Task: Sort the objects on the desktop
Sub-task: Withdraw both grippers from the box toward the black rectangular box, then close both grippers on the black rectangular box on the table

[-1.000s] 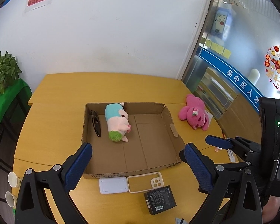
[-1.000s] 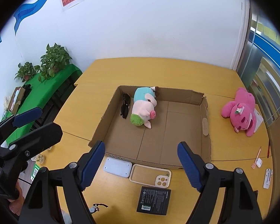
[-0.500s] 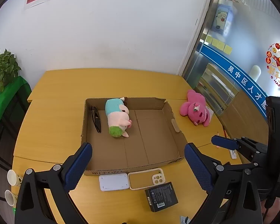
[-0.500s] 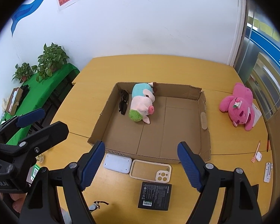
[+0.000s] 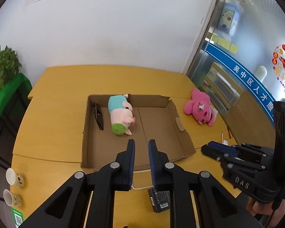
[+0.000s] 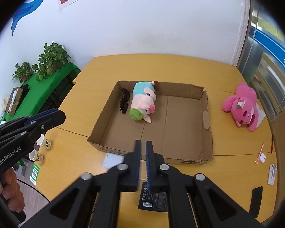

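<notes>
Above the near edge of the yellow wooden table (image 6: 180, 66), the left gripper (image 5: 141, 144) and right gripper (image 6: 143, 146) have both just been closing, their blue ribbed pads now a narrow gap apart with nothing pinched between them. Just beyond them sits a shallow, creased cardboard box (image 6: 206, 114), and inside it a soft pig plush (image 6: 142, 102) lies on its side, long axis running away from the cameras, beside folded dark sunglasses (image 6: 124, 102) along the left wall. Outside the box a fuzzy pink bear plush (image 6: 241, 105) sprawls to its right, a flat black carton (image 6: 153, 199) and a white rounded case (image 6: 113, 159) lie at its near side, and white walls stand behind.
</notes>
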Available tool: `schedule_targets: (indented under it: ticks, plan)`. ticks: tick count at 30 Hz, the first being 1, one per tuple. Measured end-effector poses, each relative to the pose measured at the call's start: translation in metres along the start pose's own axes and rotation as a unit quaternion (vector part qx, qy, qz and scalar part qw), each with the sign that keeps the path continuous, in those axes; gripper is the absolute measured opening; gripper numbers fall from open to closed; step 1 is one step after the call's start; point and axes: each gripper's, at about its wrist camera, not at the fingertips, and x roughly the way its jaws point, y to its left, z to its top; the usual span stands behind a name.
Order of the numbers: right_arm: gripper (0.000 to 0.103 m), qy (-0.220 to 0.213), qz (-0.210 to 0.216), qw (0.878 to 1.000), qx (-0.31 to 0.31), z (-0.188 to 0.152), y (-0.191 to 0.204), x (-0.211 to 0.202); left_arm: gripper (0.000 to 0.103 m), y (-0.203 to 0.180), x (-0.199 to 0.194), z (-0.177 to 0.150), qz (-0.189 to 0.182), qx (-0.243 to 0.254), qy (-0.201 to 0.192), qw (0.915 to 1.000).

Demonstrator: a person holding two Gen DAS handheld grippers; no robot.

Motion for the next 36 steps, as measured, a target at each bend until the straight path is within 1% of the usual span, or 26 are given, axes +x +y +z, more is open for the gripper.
schedule_targets:
  ticks: [1,2,3,4,5,7,9,12,18,21,24,25,27,29,30,32,34,35,36]
  plan:
    - [0.065,0.002,0.002,1.000,0.004,0.000,-0.001,0.001,0.061,0.001,0.002,0.000,0.006,-0.006,0.006,0.9999]
    - [0.078,0.001,0.002,1.000,0.009,-0.001,-0.002,0.000,0.092,0.002,0.004,0.000,0.017,-0.013,0.010,0.9997]
    - [0.083,-0.004,0.000,1.000,0.011,-0.001,-0.003,-0.001,0.097,0.002,0.003,0.001,0.025,-0.018,0.004,0.9995]
    - [0.082,-0.011,-0.004,1.000,0.011,-0.001,-0.004,-0.003,0.097,0.003,0.001,0.000,0.030,-0.021,-0.005,0.9993]
    - [0.082,-0.009,-0.005,1.000,0.009,0.000,-0.005,-0.004,0.097,0.003,0.002,0.000,0.028,-0.021,-0.005,0.9994]
    - [0.082,-0.007,-0.004,1.000,0.011,0.001,-0.009,-0.005,0.097,0.003,0.007,0.000,0.025,-0.020,0.004,0.9995]
    - [0.083,-0.006,-0.004,1.000,0.020,0.001,-0.015,-0.004,0.097,0.005,0.012,-0.001,0.035,-0.026,0.013,0.9990]
    - [0.083,0.003,-0.006,1.000,0.026,-0.003,-0.021,-0.002,0.097,0.006,0.015,-0.004,0.037,-0.033,0.017,0.9986]
    - [0.083,0.008,-0.004,1.000,0.029,-0.008,-0.030,0.002,0.097,-0.004,0.020,-0.004,0.043,-0.016,0.015,0.9988]
    - [0.083,0.014,-0.003,1.000,0.025,-0.007,-0.033,0.004,0.097,-0.008,0.024,-0.005,0.042,-0.015,0.023,0.9987]
    - [0.083,0.006,0.007,1.000,0.024,-0.007,-0.037,0.004,0.097,-0.012,0.033,-0.009,0.038,-0.007,0.034,0.9987]
    - [0.083,0.010,0.011,1.000,0.024,-0.009,-0.039,0.007,0.097,-0.011,0.038,-0.012,0.034,-0.010,0.043,0.9985]
    - [0.083,0.021,0.019,0.999,0.026,-0.017,-0.046,0.016,0.097,-0.008,0.053,-0.023,0.009,-0.029,0.076,0.9967]
    - [0.083,0.043,0.032,0.998,0.031,-0.031,-0.057,0.030,0.097,-0.005,0.073,-0.038,-0.014,-0.043,0.119,0.9918]
    - [0.083,0.056,0.041,0.997,0.034,-0.040,-0.063,0.038,0.097,-0.005,0.084,-0.050,-0.017,-0.045,0.143,0.9885]
    - [0.083,0.093,0.056,0.993,0.041,-0.065,-0.079,0.058,0.097,-0.008,0.103,-0.069,-0.017,-0.037,0.178,0.9832]
    - [0.083,0.129,0.067,0.989,0.042,-0.093,-0.092,0.079,0.097,-0.011,0.119,-0.086,-0.023,-0.031,0.203,0.9783]
    - [0.083,0.151,0.070,0.985,0.039,-0.108,-0.097,0.089,0.097,-0.012,0.128,-0.095,-0.029,-0.033,0.217,0.9753]
    - [0.082,0.169,0.073,0.982,0.035,-0.121,-0.100,0.099,0.097,-0.013,0.139,-0.105,-0.036,-0.040,0.235,0.9705]
